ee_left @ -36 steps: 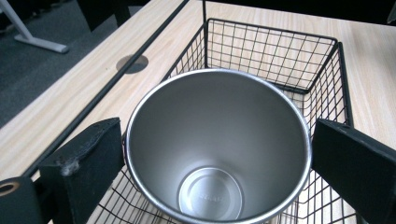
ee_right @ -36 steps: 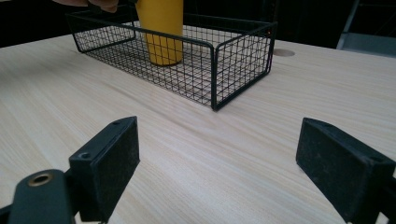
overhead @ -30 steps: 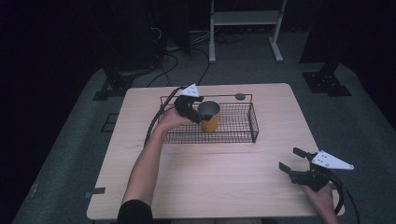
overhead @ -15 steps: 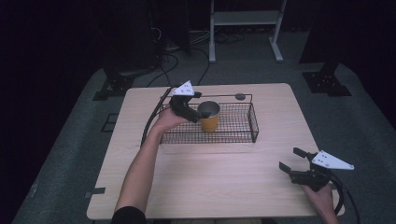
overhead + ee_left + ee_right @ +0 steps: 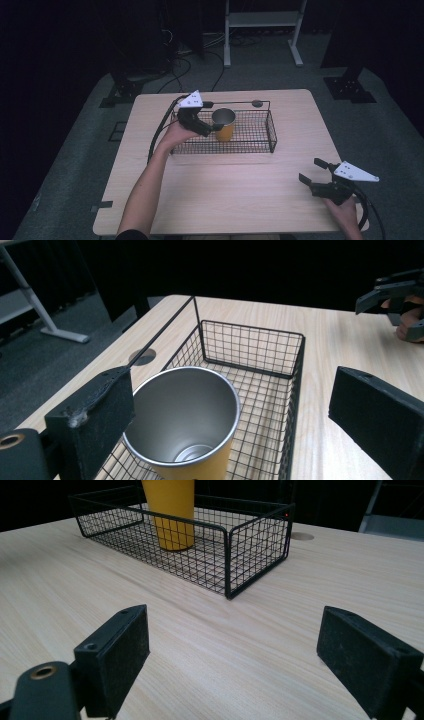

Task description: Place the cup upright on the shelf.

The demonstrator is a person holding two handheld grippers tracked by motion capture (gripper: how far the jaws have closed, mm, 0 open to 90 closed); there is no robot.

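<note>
Now the left tool (image 5: 216, 128) hangs at the left end of the wire basket (image 5: 250, 147), its jaws spread wide with nothing between them; in the left gripper view one jaw stands just beside the rim of the cup (image 5: 182, 420) and the other is well clear on the opposite side, out over the basket's near wall. That cup, steel inside and yellow outside, stands upright on the basket's mesh floor, in its left half. The basket is long and low, black, lying across the far middle of the desk (image 5: 230, 195). A small round grommet hole (image 5: 257, 103) sits in the desk just beyond the basket's far rail. Well apart, at the near right corner of the desk, the right tool (image 5: 314, 171) is held low above the wood, jaws likewise wide apart and empty, facing toward the basket.
</note>
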